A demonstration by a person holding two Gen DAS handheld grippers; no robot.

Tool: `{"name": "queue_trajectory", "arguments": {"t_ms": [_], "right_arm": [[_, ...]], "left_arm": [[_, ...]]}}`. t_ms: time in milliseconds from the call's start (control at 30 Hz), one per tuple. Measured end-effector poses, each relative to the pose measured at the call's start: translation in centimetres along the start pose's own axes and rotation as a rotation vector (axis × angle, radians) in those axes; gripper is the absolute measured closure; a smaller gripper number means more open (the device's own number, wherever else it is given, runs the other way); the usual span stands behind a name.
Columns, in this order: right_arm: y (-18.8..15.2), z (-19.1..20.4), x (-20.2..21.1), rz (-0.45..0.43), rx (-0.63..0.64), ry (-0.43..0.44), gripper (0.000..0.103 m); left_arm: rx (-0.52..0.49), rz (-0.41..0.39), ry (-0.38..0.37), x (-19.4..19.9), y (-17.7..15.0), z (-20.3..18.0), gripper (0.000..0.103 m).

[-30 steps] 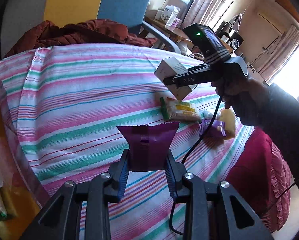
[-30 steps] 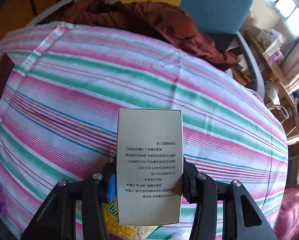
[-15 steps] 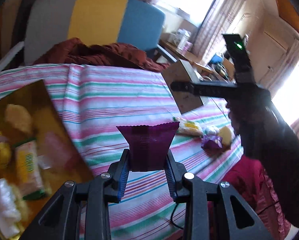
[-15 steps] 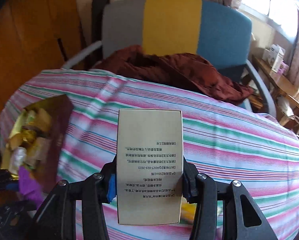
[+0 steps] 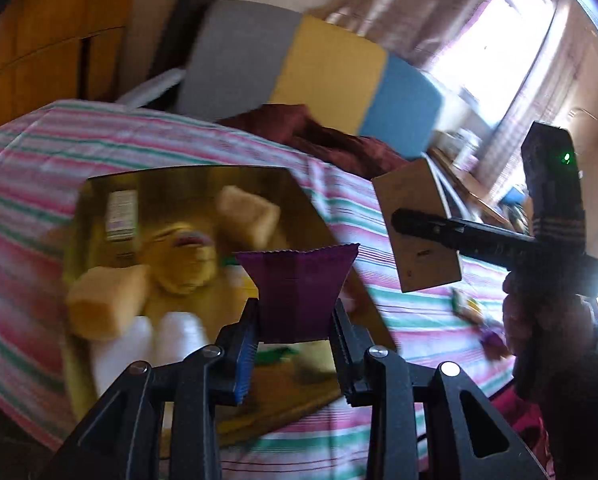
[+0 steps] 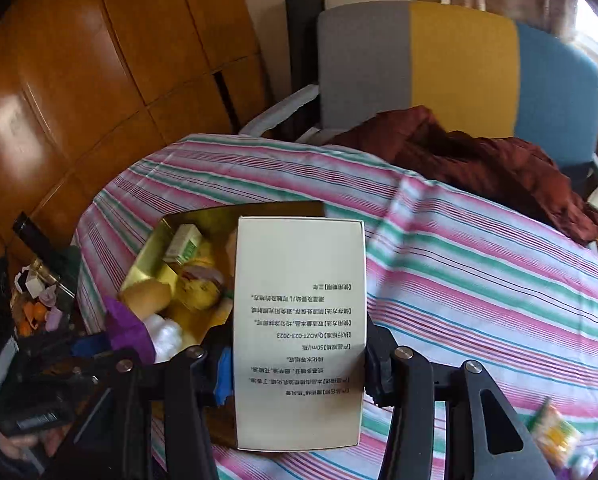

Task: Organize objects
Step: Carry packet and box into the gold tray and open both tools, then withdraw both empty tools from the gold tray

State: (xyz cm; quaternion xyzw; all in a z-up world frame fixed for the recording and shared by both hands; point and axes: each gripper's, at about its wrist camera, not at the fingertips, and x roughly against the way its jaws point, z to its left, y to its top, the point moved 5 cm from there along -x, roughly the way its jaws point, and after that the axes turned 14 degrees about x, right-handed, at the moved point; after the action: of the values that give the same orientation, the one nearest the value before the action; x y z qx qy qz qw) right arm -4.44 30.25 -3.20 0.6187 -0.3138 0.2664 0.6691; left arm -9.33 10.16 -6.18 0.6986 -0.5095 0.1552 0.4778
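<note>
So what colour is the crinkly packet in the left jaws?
Purple: the packet is dark purple with a zigzag top edge, clearest in the left wrist view.

Tricolour chair (image 6: 459,68), wooden wardrobe (image 6: 79,80), bright window (image 5: 495,44)

The left gripper (image 5: 295,320) angles downward, its fingers (image 5: 245,340) clamped on a purple packet (image 5: 297,286). To its right, the right gripper (image 6: 299,354) also angles downward, gripping a pale box (image 6: 299,332), a hand (image 5: 539,344) around its handle.

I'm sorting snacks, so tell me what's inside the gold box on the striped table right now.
Inside the gold box: a small green-and-white carton, a bun, yellow packets and something white. The held white box covers its right side.
</note>
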Motion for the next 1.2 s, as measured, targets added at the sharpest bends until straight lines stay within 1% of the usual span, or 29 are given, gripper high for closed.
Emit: {"name": "queue_trajectory", "arguments": {"t_ms": [67, 133, 167, 200, 233, 267, 300, 333, 467, 533, 600, 667, 733, 833, 867, 933, 1000, 1133, 1200], "right_arm": [[1.3, 0.6, -1.5, 0.006, -0.017, -0.012, 0.053], [2.7, 0.9, -3.5, 0.015, -0.058, -0.016, 0.051], [3.1, 1.0, -4.1, 0.015, -0.069, -0.022, 0.051], [3.5, 1.1, -4.9, 0.015, -0.083, -0.028, 0.047], [3.6, 1.0, -5.1, 0.02, -0.092, -0.031, 0.043], [3.7, 1.0, -5.4, 0.026, -0.098, -0.033, 0.043], [3.4, 1.4, -5.5, 0.026, -0.098, -0.028, 0.038], [3.2, 1.6, -5.5, 0.025, -0.092, -0.03, 0.03], [1.4, 2.7, -4.1, 0.003, -0.04, -0.075, 0.018], [0.5, 3.7, -2.9, -0.043, -0.007, -0.118, 0.0], [-0.3, 4.8, -1.7, -0.086, 0.037, -0.157, 0.0], [-1.1, 5.7, -1.5, -0.065, 0.065, -0.162, 0.0], [-1.8, 6.3, -1.5, -0.049, 0.059, -0.141, 0.0], [-2.9, 6.8, -0.7, -0.067, 0.036, -0.104, 0.0], [-3.2, 6.9, -0.6, -0.07, 0.034, -0.096, 0.0], [-3.8, 7.3, -0.5, -0.049, 0.031, -0.087, 0.0], [-4.2, 7.8, -0.1, -0.062, 0.036, -0.079, 0.0], [-5.4, 8.5, 0.7, -0.075, 0.035, -0.118, 0.0], [-5.8, 8.6, 1.3, -0.085, 0.03, -0.142, 0.0]], "left_arm": [[0.005, -0.004, 0.025, -0.4, 0.4, 0.8, 0.069], [0.021, -0.016, 0.059, -0.9, 0.9, 1.7, 0.061], [0.025, -0.019, 0.061, -0.8, 1.1, 2.0, 0.056], [0.027, -0.016, 0.073, -1.1, 1.2, 2.3, 0.052], [0.029, -0.017, 0.084, -0.9, 1.1, 2.7, 0.052], [0.034, -0.017, 0.09, -0.8, 1.0, 3.1, 0.051], [0.038, -0.017, 0.085, -0.7, 0.9, 3.3, 0.051], [0.041, -0.017, 0.085, -0.6, 0.8, 3.5, 0.05], [0.046, -0.036, 0.113, 0.1, 0.0, 4.2, 0.05], [0.043, -0.053, 0.137, 0.6, -0.4, 4.4, 0.05], [0.035, -0.065, 0.158, 0.8, -0.7, 4.5, 0.05], [0.031, -0.077, 0.184, 1.2, -1.0, 4.5, 0.05], [0.034, -0.09, 0.196, 1.6, -1.2, 4.5, 0.05], [0.031, -0.124, 0.219, 2.5, -1.2, 4.4, 0.05], [0.031, -0.135, 0.226, 2.8, -1.2, 4.4, 0.05], [0.032, -0.147, 0.238, 3.3, -1.2, 4.2, 0.05], [0.017, -0.172, 0.254, 3.9, -1.2, 4.0, 0.05], [0.047, -0.197, 0.268, 4.6, -1.3, 4.3, 0.05], [0.047, -0.201, 0.277, 4.7, -1.4, 4.4, 0.05]]}}
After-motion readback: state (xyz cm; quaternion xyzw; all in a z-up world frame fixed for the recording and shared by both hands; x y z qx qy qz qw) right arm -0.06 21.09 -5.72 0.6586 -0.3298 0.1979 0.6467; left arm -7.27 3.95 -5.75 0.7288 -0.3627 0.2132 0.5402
